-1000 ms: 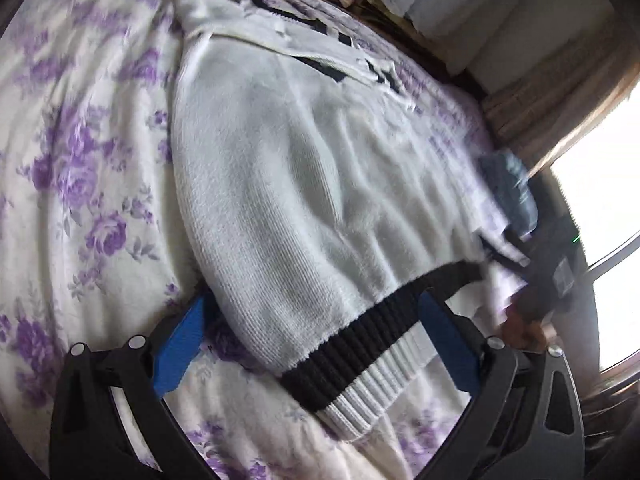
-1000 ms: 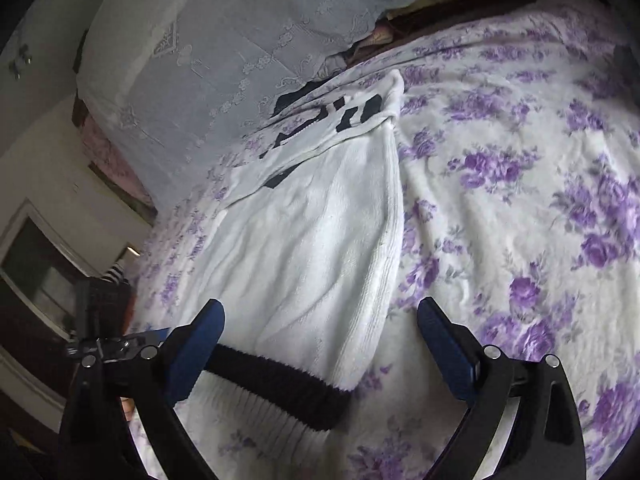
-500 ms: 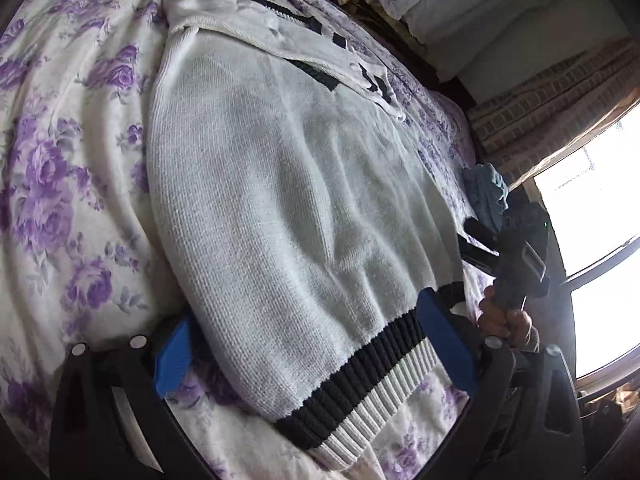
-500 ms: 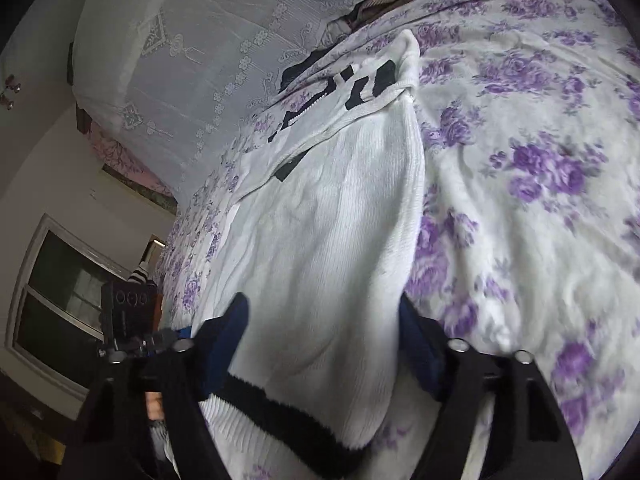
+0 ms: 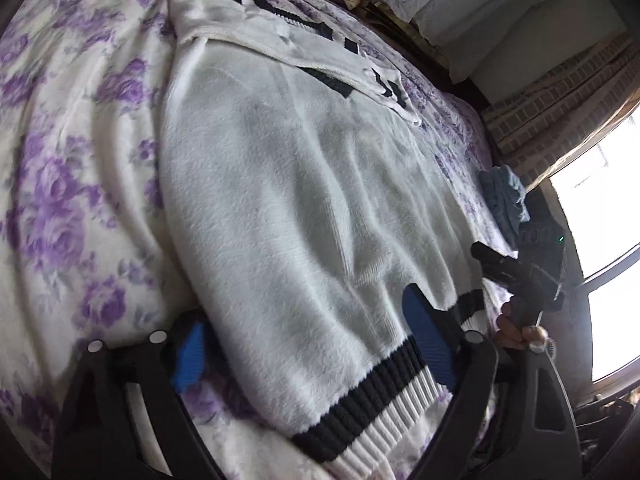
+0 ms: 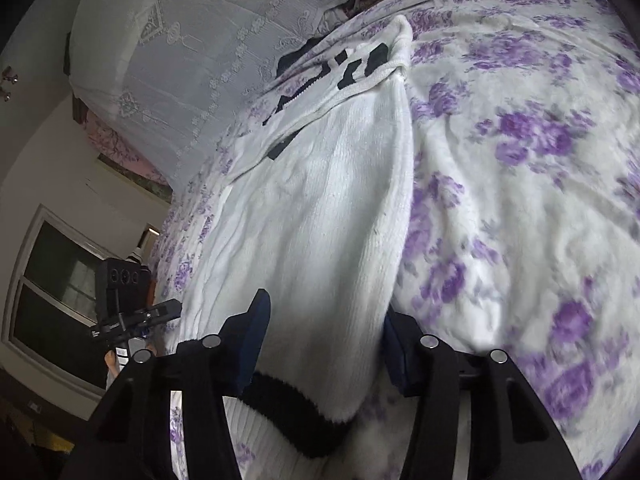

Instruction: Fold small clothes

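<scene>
Floral bedspread [image 5: 68, 184] is carrying the white sweater [image 5: 280, 208], lying flat, its far end blurring out under a folded black-marked part. Left gripper [image 5: 316, 344] is straddling the striped hem [image 5: 372, 412], jaws wide, one blue pad partly hidden under knit. Right gripper [image 6: 324, 340] is narrowing on the sweater's edge; grip unclear.

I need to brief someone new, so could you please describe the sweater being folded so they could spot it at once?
Start from the bed with the purple flowered cover. The sweater lies flat on it, a white knit, with both grippers at its bottom corners. Unlike the small blue cloth near the window, it has a black and white ribbed hem and black patches at its far end.
</scene>
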